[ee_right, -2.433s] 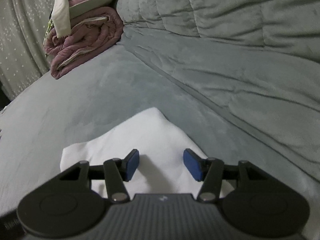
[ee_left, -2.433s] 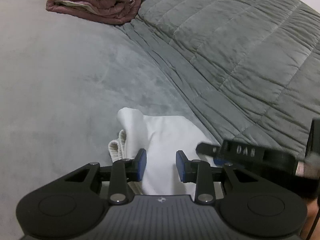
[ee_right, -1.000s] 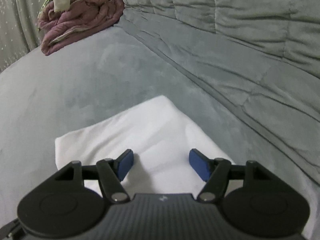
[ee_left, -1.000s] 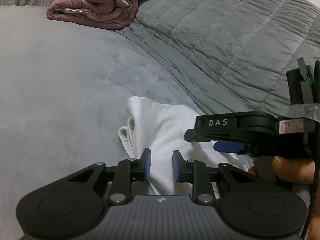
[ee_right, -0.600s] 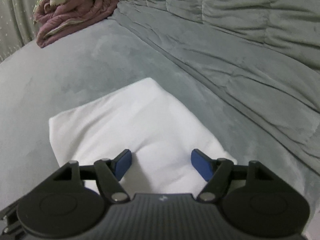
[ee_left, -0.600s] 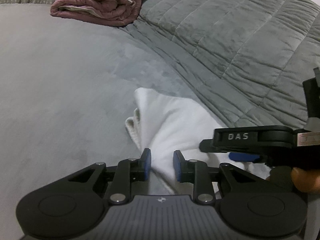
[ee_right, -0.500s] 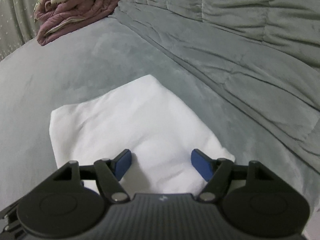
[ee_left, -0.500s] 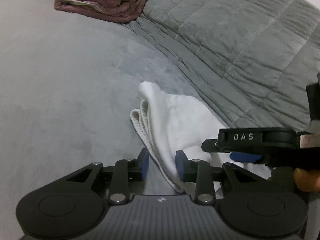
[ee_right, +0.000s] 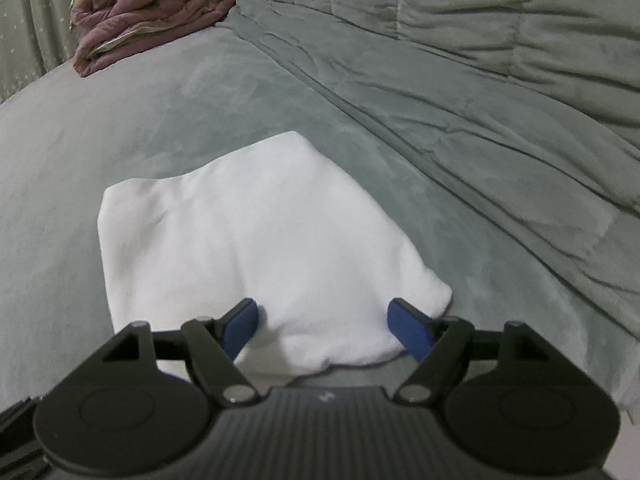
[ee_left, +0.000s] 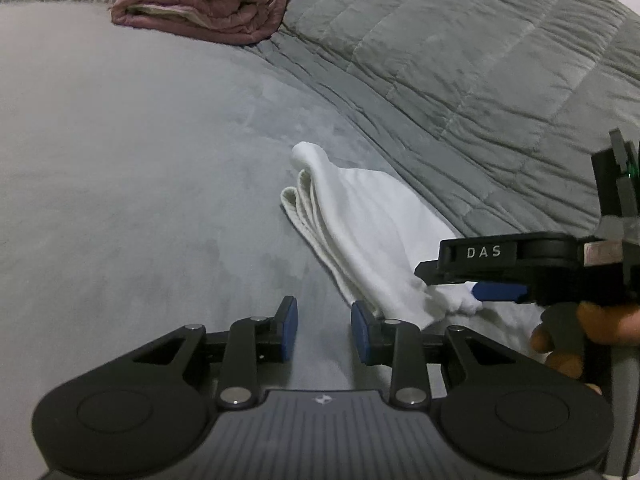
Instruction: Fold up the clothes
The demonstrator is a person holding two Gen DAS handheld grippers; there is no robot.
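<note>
A folded white garment (ee_left: 360,220) lies on the grey bed; its layered edges face left in the left wrist view. My left gripper (ee_left: 324,320) is open just left of the garment's near corner, with only bed cover between its blue pads. In the right wrist view the same garment (ee_right: 260,232) spreads out ahead. My right gripper (ee_right: 324,316) stands over its near edge, jaws opening, a hump of cloth between the pads, which do not press on it. The right gripper (ee_left: 448,282) also shows at the right of the left wrist view, over the garment's near end.
A rolled pink quilt (ee_left: 200,0) (ee_right: 152,12) lies at the far left of the bed. A grey quilted comforter (ee_left: 460,60) (ee_right: 480,80) rises along the right side. A person's hand (ee_left: 600,320) holds the right gripper. Smooth bed cover (ee_left: 120,160) lies to the left.
My left gripper has slid left off the garment's edge, which earlier lay between its jaws. The right gripper's jaws have widened over the garment.
</note>
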